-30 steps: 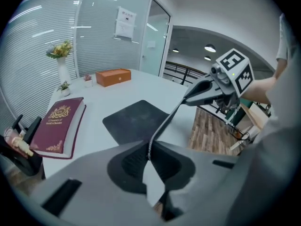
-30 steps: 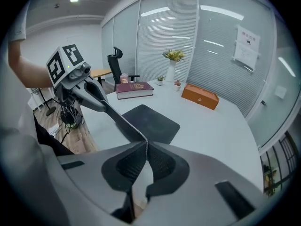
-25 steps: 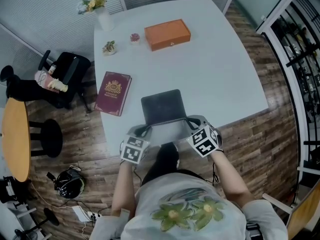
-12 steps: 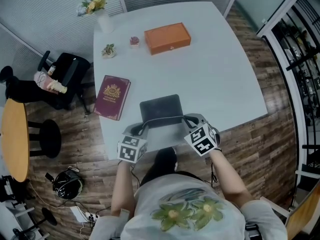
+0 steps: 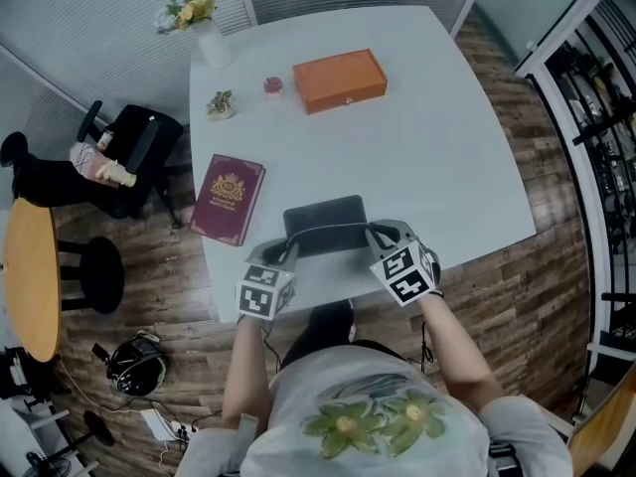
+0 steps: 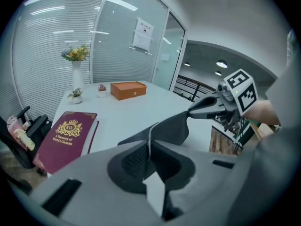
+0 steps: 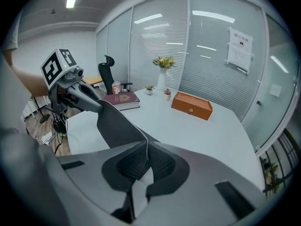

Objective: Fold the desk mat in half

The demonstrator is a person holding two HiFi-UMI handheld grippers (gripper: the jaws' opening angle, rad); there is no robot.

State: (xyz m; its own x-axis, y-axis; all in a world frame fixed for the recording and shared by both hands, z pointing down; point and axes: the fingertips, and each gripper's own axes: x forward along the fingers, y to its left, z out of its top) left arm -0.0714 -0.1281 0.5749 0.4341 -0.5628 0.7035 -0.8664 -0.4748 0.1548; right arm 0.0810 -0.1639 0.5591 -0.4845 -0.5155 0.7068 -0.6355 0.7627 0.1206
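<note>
The left gripper (image 6: 149,142) is being kept closed to a sliver, with a thin edge of the one dark grey desk mat (image 6: 171,128) being pinched between the ribbed pads of its two jaws. The right gripper (image 7: 147,147) is being kept nearly shut in the same way, and another corner of that same edge is being clamped between its jaws. Two marker cubes are being carried, one on each gripper. The gripped near edge is being held raised off the white table (image 5: 437,167), while the far part of the mat is being left lying flat on it, close to the table's near side. Just to the left of the mat, one burgundy book (image 5: 228,199) is being shown lying flat; a gold crest with the letters "RW" and the title "A Treasury of World's Classics" are being read from its cover in the left gripper view. Farther back, well apart from the mat, one orange box (image 5: 339,79) is being shown, with two small potted plants (image 5: 221,103) beside it and one white vase (image 5: 209,43) of yellow flowers at the far left corner. One sheet of paper (image 6: 142,33) is being displayed on the glass wall, its print too small to be read. On the wooden floor to the left, one black office chair (image 5: 129,152), one black stool (image 5: 94,274) and one round wooden table (image 5: 30,276) are being shown.
</note>
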